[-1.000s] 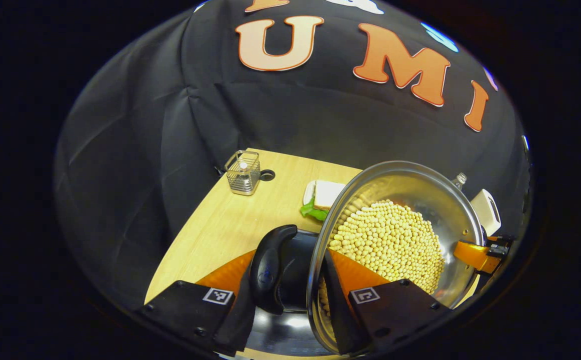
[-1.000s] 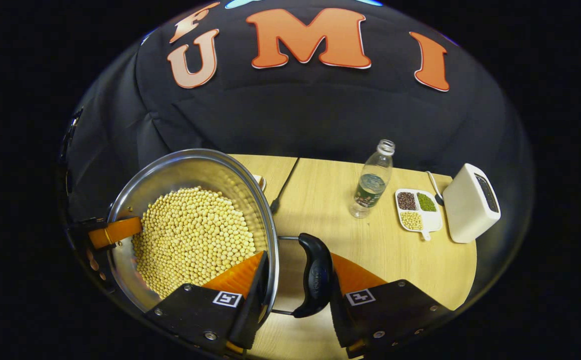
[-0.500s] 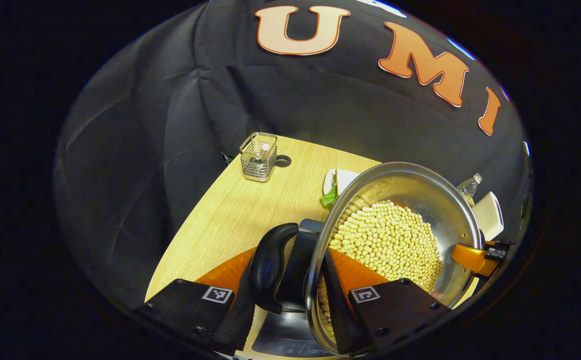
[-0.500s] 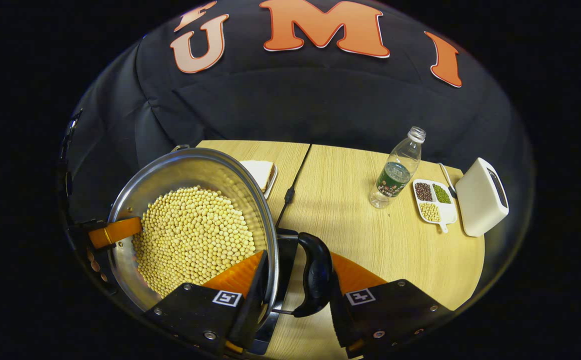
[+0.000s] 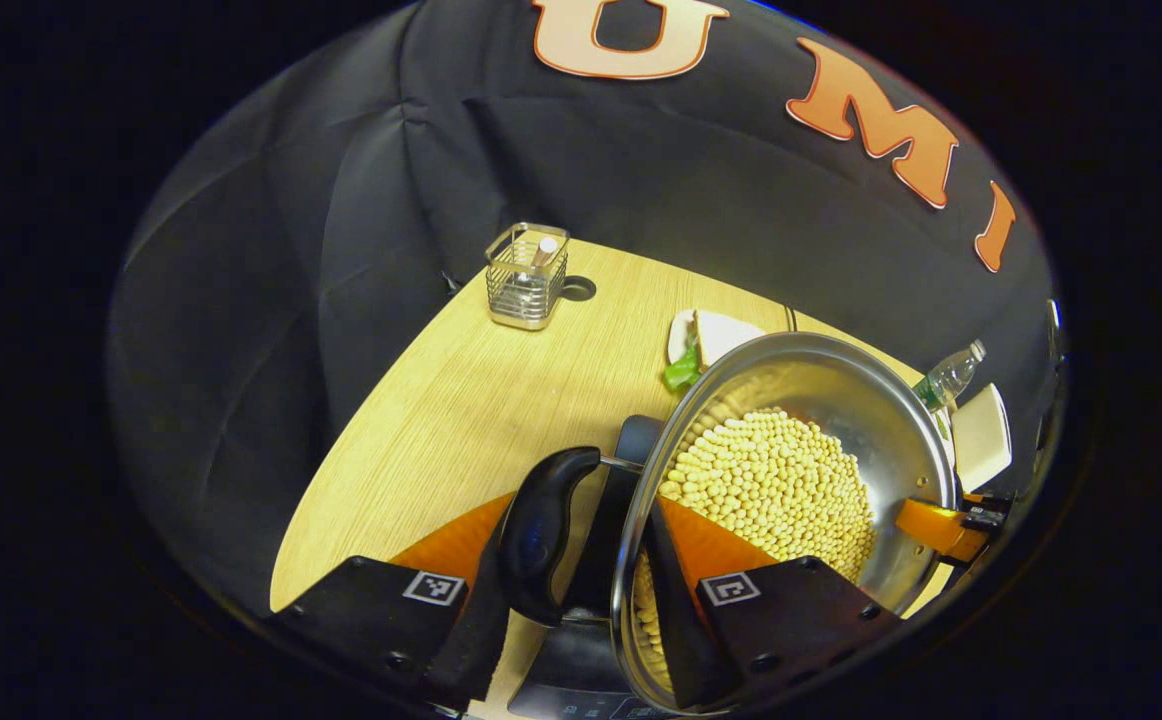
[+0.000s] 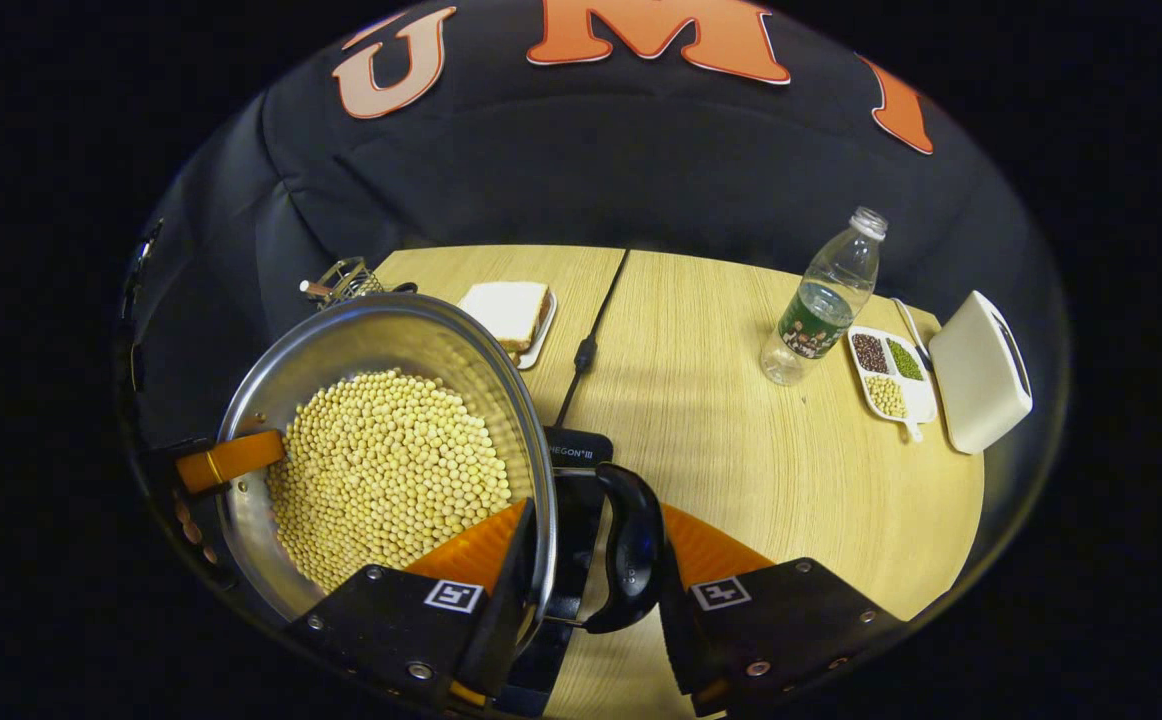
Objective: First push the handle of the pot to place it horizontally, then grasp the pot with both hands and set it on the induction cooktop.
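Light wooden table under black booth cloth. Left tool clamped across rim and black side handle of steel pot of pale soybeans; right tool likewise grips opposite black handle. Pot held aloft, just above black induction cooktop. Likely heavy, rigid, smooth-sided; beans may shift, so keep level, grip at handles. Plastic bottle, white box well apart.

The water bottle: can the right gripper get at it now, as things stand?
Probably not yet. The right gripper is shut on the pot, one finger inside the rim and one against its handle. The water bottle stands uncovered on the table, but the gripper must first release.
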`<state>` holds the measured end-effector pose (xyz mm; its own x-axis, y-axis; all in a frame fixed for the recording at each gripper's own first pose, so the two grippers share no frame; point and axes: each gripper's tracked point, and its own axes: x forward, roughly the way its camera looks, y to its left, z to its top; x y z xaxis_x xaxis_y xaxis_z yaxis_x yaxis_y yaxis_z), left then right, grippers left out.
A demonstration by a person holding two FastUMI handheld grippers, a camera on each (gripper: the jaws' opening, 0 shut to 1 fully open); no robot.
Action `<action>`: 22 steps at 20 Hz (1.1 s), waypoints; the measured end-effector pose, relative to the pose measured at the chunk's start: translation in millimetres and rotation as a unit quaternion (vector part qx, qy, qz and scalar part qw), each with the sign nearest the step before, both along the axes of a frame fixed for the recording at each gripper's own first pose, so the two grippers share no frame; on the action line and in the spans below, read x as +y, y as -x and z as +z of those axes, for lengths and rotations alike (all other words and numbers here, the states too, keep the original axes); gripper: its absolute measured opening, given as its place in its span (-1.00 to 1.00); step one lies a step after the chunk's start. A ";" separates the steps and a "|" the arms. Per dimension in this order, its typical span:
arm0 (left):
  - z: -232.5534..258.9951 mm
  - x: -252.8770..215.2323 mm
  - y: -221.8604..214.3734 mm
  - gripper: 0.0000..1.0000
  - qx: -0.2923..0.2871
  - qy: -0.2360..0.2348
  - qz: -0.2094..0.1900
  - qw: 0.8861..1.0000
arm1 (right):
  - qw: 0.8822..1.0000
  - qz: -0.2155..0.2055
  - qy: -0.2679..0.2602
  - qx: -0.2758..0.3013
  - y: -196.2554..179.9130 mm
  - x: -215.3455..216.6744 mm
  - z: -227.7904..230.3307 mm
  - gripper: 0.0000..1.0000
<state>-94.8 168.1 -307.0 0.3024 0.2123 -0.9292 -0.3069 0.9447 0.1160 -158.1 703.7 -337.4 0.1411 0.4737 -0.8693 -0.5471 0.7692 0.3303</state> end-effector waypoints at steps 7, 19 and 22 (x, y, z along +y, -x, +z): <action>2.6 2.3 -1.7 0.43 0.013 0.003 0.011 1.000 | 1.000 0.010 0.007 0.012 -5.4 2.5 0.7 0.23; 4.6 4.2 -0.4 0.47 0.004 0.006 0.005 1.000 | 1.000 -0.002 -0.002 0.024 -14.3 -5.9 2.4 0.27; 10.8 5.0 2.5 0.56 -0.018 0.016 0.040 0.999 | 0.999 -0.012 -0.033 -0.008 -29.9 -15.2 30.0 0.32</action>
